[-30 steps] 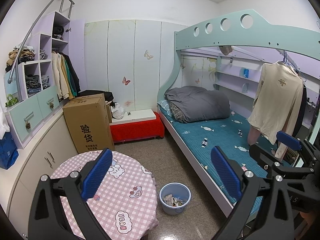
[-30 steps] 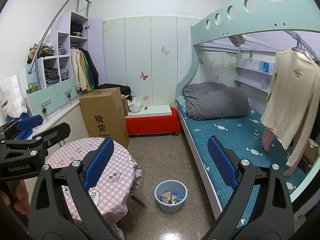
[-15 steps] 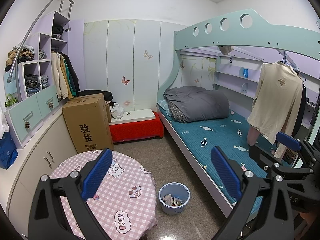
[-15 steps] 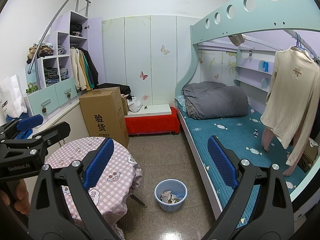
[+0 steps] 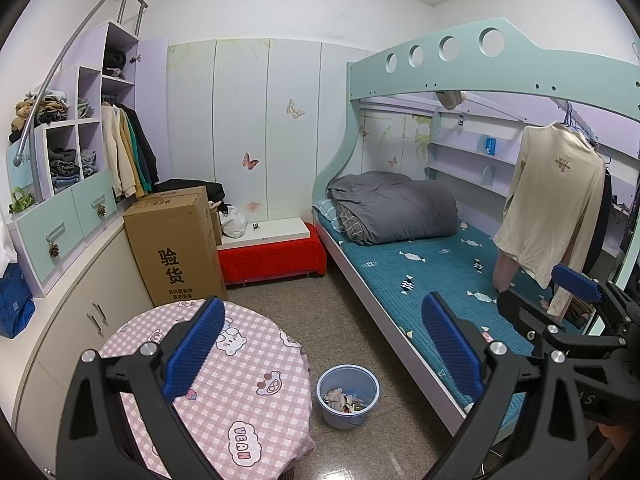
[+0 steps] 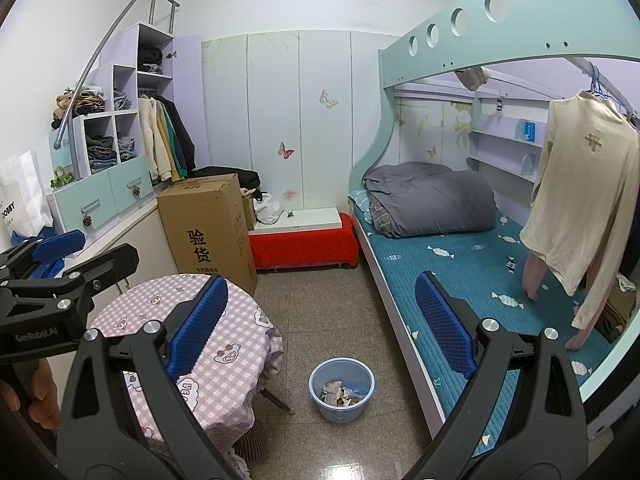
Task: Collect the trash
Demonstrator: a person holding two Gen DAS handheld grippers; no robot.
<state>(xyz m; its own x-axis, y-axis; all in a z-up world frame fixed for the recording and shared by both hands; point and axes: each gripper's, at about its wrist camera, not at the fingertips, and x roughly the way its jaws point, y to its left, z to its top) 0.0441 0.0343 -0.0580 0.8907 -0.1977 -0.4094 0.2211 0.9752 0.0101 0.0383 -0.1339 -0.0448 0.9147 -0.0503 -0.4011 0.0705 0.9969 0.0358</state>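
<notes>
- A small bedroom, seen from above: a speckled tile floor (image 6: pixel 340 320) ran between a round table under a pink checked cloth (image 5: pixel 240 392) and a teal-framed bunk bed (image 5: pixel 420 276), its lower mattress carrying a rolled grey duvet (image 5: pixel 396 212).
- The blue waste bin (image 6: pixel 341 388) stood on the floor between table and bed, near the table's edge, with crumpled scraps of trash (image 6: pixel 338 392) inside it.
- Against the far wall sat a tall cardboard box (image 5: pixel 176 244) printed with Chinese characters, beside a low red-skirted bench (image 5: pixel 272 256); shelves and drawers full of clothes (image 5: pixel 60 184) lined the left side.
- A cream long-sleeved top (image 5: pixel 552 204) hung from the upper bunk's rail.
- The left gripper (image 5: pixel 320 344) was held high over the table and bin, its blue pads spread wide and holding nothing — the right gripper (image 6: pixel 320 320) was equally wide and bare.
- Only the right wrist view showed a hand (image 6: pixel 32 392) around the left gripper's handle, a white paper bag (image 6: pixel 22 196) on the counter and the table's leg (image 6: pixel 276 400); only the left wrist view showed the whole tabletop.
</notes>
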